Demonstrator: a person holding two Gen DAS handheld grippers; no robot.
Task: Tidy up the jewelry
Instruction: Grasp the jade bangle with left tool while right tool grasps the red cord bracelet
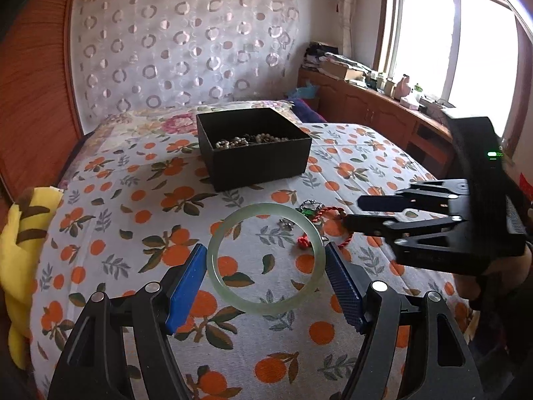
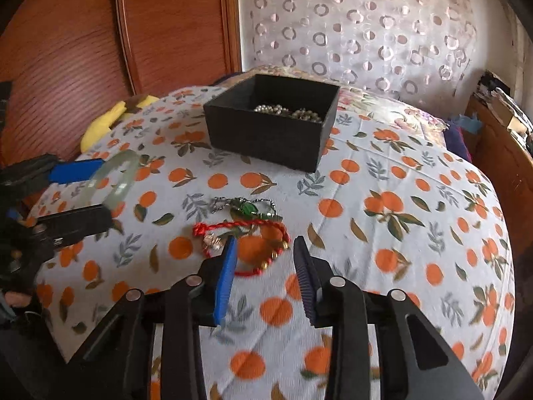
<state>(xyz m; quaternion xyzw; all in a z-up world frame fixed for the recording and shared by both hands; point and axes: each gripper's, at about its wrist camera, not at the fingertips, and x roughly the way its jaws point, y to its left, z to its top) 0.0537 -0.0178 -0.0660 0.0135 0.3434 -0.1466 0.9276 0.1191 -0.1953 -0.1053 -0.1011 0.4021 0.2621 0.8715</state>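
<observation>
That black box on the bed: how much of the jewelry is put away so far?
Some beaded strands already lie in the black box. The left gripper holds a pale green bangle. A red cord bracelet and green-stone chain still lie on the bed, before the open right gripper.

1. Left gripper (image 1: 265, 260): black linkage arms of angular, cut-out form; a round silver fastener sits at each pivot.
2. Left gripper fingers (image 1: 186, 286): bright blue pad on one side, darker blue textured pad on the other.
3. Right gripper (image 2: 265, 253): same black linkage with silver pivot fasteners; one bright blue ribbed pad, one dark navy ribbed pad.
4. Right gripper body, seen from the left wrist camera: black housing with a lit green indicator.
5. Hand (image 1: 479, 283) behind that housing: bare skin, partly hidden.
</observation>
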